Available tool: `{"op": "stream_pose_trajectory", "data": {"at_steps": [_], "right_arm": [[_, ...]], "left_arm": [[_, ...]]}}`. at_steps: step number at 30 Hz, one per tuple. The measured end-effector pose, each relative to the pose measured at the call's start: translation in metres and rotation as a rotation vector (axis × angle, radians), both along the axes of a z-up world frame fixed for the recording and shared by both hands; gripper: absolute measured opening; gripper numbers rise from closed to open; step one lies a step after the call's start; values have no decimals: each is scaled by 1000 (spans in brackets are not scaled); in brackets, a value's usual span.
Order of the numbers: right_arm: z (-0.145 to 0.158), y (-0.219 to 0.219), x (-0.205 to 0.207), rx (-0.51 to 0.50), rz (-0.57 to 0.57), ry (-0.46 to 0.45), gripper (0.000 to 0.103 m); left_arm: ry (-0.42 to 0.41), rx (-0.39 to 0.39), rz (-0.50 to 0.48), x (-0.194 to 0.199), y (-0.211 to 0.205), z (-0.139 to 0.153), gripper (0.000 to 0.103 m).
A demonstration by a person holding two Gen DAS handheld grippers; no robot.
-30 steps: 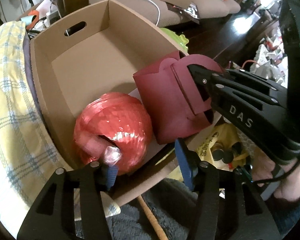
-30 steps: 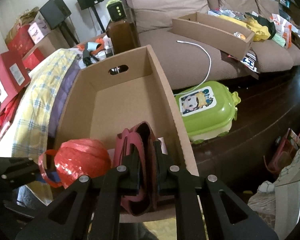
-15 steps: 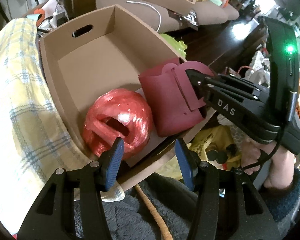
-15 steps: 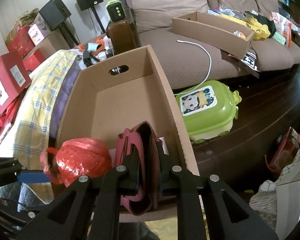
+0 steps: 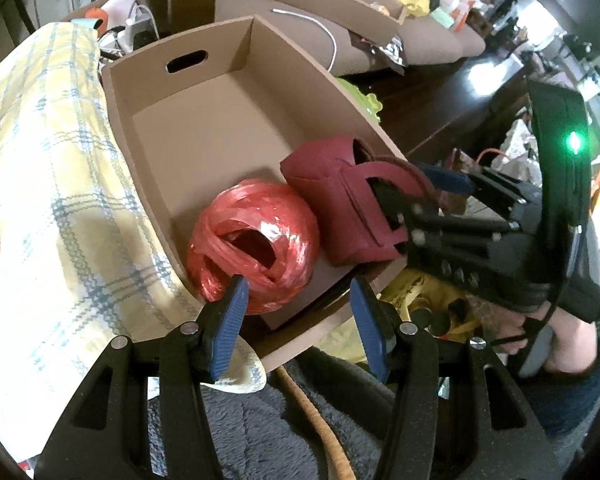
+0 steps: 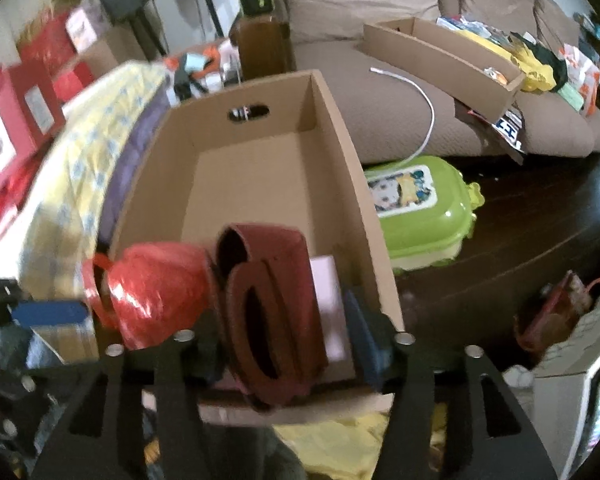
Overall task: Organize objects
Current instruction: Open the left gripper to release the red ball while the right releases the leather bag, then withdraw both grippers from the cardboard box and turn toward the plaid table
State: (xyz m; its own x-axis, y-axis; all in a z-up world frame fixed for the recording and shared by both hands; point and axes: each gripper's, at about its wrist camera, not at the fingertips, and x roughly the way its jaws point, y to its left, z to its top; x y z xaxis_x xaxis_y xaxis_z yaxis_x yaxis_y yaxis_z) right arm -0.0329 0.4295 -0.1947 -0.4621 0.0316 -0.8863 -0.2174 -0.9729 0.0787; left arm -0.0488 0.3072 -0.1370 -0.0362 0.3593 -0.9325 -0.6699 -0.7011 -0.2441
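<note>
Cardboard box [image 5: 204, 148] sits open-topped, a slot handle cut in its far wall, with a yellow plaid cloth [image 5: 52, 184] lying against its left side. Two task items rest at the near end of the box floor: a red ball of plastic twine [image 5: 256, 248] on the left and a dark red pouch [image 5: 340, 204] just beside it on the right, the two touching or nearly so — too close to call.

Right gripper [image 6: 284, 340] straddles the pouch; its jaws have just been opening and now stand apart, the pads off the pouch sides though the pouch is between them. Released, not gripping. The right wrist view is motion-blurred.

Left gripper [image 5: 296, 312] hangs above the near rim of the box, blue pads parted with nothing between them; the twine ball lies just beyond its left pad.

Writing: no lettering is readable on either gripper in these views. A green plastic case [image 6: 424, 216] on the dark floor to the right of the box carries a cartoon sticker — any text is too blurred to read. Red gift bags [image 6: 16, 120] at far left bear white labels, illegible. A green indicator light [image 5: 575, 142] glows on the right gripper's housing.
</note>
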Motion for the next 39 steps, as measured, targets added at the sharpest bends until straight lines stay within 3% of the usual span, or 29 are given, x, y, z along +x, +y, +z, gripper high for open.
{"op": "stream_pose_trajectory", "data": {"at_steps": [1,7,15,18,22,25,28,33,39], "right_arm": [[0,-2,1,13,20,-24,67],[6,-10,9,47,100,-60,68],[16,4,14,-103,60,-23,68],[18,2,12,-15,38,-54,69],[29,-1,14,-161,104,41,72],[24,-12,8,-91,108,-9,74],[25,-16,9,-178,151,30,74],[35,-15,11,-198,135,70,74],[46,-11,15,-227,121,117,74]], "left_arm": [[0,4,2,0,-1,1,50],[2,9,-3,-2,-2,2,50],[9,17,11,-6,-2,3,50],[15,17,11,-6,-2,3,50],[21,17,11,-4,-1,3,50],[21,17,17,-4,-1,3,50],[32,14,27,-6,-5,4,50],[44,17,59,-15,-14,6,50],[119,14,101,-21,-30,22,50]]}}
